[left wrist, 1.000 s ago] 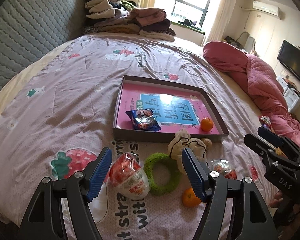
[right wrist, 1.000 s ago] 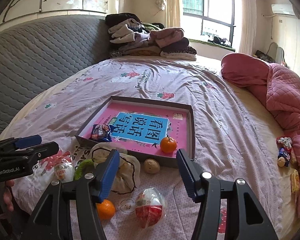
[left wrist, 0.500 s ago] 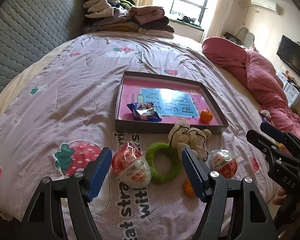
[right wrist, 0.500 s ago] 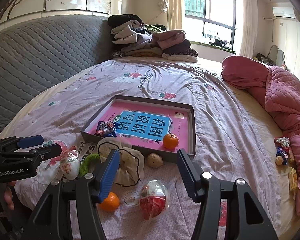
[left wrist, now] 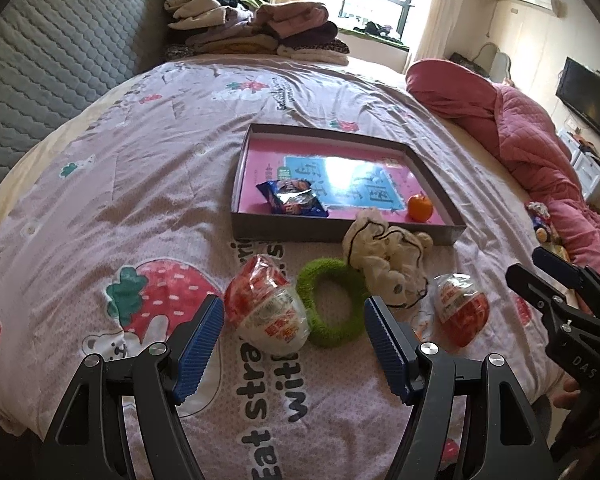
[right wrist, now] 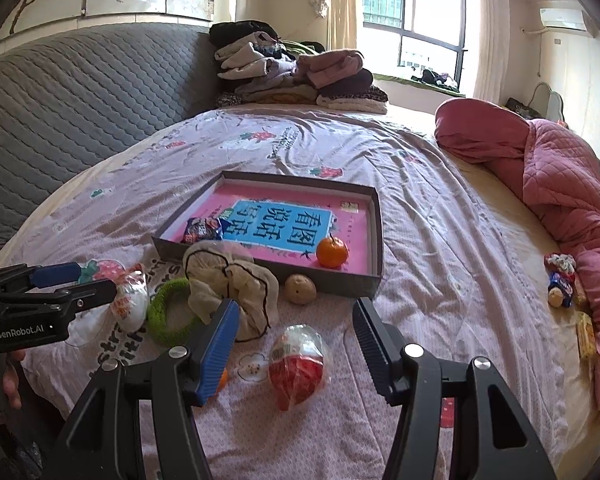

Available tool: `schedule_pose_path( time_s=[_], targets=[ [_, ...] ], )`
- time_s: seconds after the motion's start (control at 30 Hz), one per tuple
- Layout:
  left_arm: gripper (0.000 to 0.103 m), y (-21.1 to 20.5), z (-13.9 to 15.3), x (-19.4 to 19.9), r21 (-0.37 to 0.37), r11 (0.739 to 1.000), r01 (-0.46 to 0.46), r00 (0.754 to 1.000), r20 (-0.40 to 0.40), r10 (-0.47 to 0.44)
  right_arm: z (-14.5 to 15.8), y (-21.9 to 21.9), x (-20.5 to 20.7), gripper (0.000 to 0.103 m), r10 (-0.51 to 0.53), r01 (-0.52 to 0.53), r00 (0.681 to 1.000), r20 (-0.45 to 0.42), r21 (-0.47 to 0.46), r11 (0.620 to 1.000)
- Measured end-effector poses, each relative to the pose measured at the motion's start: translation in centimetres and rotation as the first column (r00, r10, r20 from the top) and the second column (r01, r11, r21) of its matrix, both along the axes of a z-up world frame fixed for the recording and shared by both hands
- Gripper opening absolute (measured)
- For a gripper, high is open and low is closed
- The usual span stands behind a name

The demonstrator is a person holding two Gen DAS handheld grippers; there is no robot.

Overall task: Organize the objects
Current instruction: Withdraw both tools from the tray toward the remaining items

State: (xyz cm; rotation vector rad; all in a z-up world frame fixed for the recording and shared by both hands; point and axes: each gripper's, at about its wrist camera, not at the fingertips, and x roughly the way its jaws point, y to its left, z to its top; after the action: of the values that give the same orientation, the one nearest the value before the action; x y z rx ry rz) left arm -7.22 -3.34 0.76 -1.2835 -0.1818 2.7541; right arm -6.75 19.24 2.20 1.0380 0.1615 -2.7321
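Note:
In the left wrist view my left gripper (left wrist: 294,306) is open just above the bed. A red-and-white wrapped egg (left wrist: 266,308) and a green ring (left wrist: 332,304) lie between and just beyond its fingers, untouched. A cream cloth (left wrist: 384,256) and a second wrapped egg (left wrist: 462,308) lie to the right. In the right wrist view my right gripper (right wrist: 296,312) is open over that second egg (right wrist: 298,364), apart from it. A small orange (right wrist: 222,378) peeks from behind its left finger. The grey box (right wrist: 340,280) holds a snack packet (right wrist: 204,229) and an orange (right wrist: 332,251).
A brown ball (right wrist: 300,288) rests against the box's front wall. Folded clothes (right wrist: 292,76) are piled at the head of the bed by the grey headboard (right wrist: 80,92). A pink quilt (right wrist: 560,184) and small toys (right wrist: 560,280) lie along the right side.
Both grippers have come lower and closer to the objects on the bed. The loose orange is now hidden behind a finger in the left wrist view. Jaws unchanged.

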Motion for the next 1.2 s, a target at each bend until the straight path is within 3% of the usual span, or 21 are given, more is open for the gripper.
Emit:
schedule_pose_path(
  time_s=[1.2],
  targets=[
    [0.074, 0.0, -3.8, 2.0, -0.017, 0.999, 0.049, 0.998, 0.031, -0.048, -4.8, 0.5, 1.3, 0.058, -0.031, 0.030, 0.996, 0.085, 0.012, 0.999]
  ],
)
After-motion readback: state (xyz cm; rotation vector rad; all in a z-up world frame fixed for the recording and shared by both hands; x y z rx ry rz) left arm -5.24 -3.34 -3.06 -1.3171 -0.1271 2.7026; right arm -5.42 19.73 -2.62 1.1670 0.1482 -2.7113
